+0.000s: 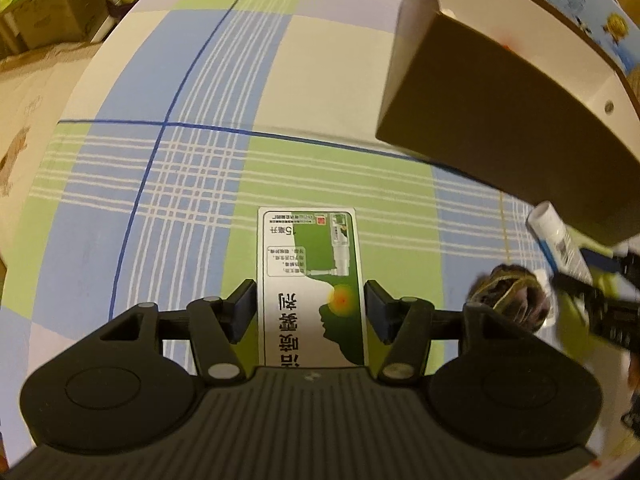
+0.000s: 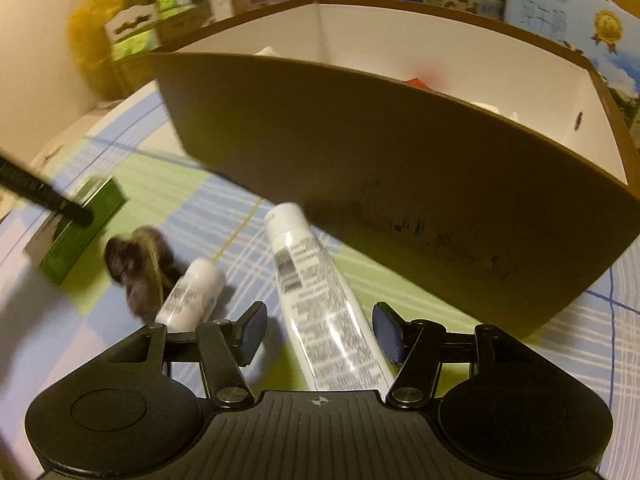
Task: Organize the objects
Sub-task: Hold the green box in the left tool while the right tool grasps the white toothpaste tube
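Checked cloth (image 1: 168, 160), blurred dark bundle (image 2: 138, 272), box (image 2: 360, 184) contents hidden

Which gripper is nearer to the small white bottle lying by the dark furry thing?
Right. The right gripper straddles the white tube beside the small white bottle; the left gripper is over the green box, beyond the furry thing.

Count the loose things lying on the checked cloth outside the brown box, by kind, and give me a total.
Green and white printed carton: 1
White squeeze tube: 1
Small white bottle: 1
Dark furry object: 1
Total: 4
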`<action>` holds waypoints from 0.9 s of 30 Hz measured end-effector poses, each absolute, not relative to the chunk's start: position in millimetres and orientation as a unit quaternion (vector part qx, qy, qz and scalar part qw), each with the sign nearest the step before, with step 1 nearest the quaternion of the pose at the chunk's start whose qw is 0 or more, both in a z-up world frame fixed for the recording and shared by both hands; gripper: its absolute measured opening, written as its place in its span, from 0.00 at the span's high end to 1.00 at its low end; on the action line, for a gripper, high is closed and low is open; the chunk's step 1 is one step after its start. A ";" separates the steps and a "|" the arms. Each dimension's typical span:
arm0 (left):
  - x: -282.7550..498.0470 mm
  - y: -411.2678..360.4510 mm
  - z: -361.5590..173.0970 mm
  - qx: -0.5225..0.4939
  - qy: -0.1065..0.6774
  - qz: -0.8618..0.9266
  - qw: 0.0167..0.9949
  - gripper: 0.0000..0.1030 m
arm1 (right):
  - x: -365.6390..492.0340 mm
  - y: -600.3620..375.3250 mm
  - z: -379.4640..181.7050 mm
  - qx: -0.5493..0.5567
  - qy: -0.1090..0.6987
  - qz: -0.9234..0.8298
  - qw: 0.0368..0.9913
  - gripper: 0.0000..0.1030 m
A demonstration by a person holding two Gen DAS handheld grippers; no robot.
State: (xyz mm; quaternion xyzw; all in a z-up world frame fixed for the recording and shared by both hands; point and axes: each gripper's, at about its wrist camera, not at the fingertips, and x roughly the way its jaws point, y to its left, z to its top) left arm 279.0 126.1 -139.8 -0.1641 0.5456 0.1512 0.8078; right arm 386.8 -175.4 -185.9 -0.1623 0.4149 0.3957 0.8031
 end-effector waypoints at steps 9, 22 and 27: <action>271.9 116.5 -142.9 -0.115 0.547 0.152 0.815 0.45 | 379.4 -148.9 -192.9 -0.186 0.389 0.397 0.810 0.61; 250.3 96.0 -143.8 -0.096 0.552 0.134 0.817 0.51 | 333.1 -183.0 -185.5 -0.186 0.432 0.360 0.806 0.61; 236.3 57.9 -143.3 -0.072 0.562 0.088 0.819 0.51 | 311.2 -198.4 -180.5 -0.191 0.449 0.355 0.798 0.61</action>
